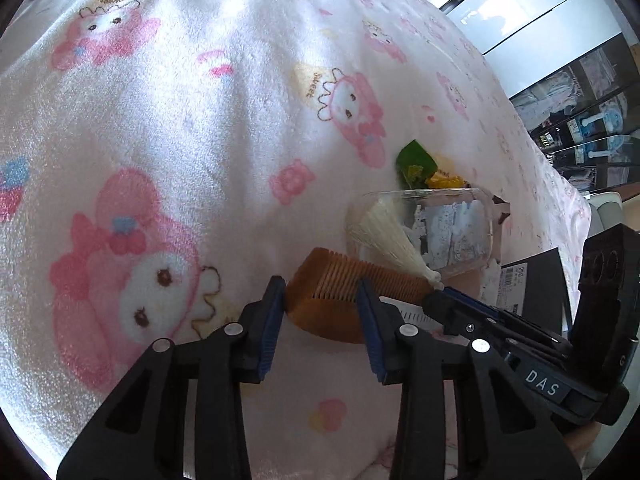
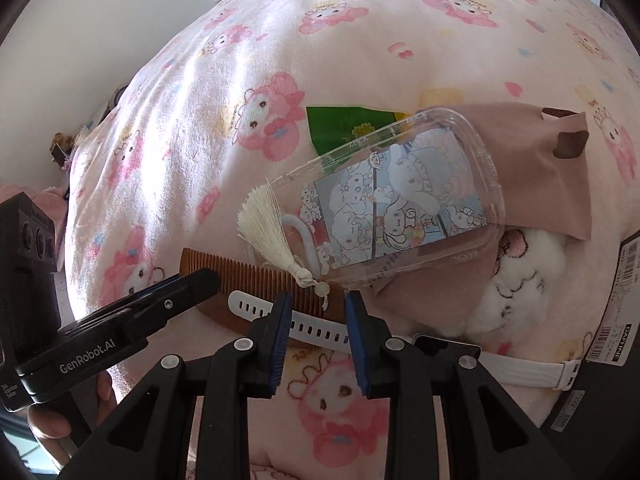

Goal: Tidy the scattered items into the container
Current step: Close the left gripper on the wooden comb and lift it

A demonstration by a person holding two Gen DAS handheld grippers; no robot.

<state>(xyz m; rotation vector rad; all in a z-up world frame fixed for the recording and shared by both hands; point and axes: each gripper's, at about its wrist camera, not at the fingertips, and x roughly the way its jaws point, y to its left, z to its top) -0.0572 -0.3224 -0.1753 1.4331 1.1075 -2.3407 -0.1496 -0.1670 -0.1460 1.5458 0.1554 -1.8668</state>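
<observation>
Currently both grippers open on comb [image 1: 340, 300]: left gripper [image 1: 320, 316] straddles it; right gripper [image 2: 318, 320] straddles handle; next, close, lift into box [image 2: 400, 196].

Both views were bright w/ daylight; blown-out glare lay across the pink blanket [image 1: 192, 92] upper left. Soft shadows fell under the grippers. Strong fisheye bending, dark vignette at corners. Slight softness at edges.
</observation>
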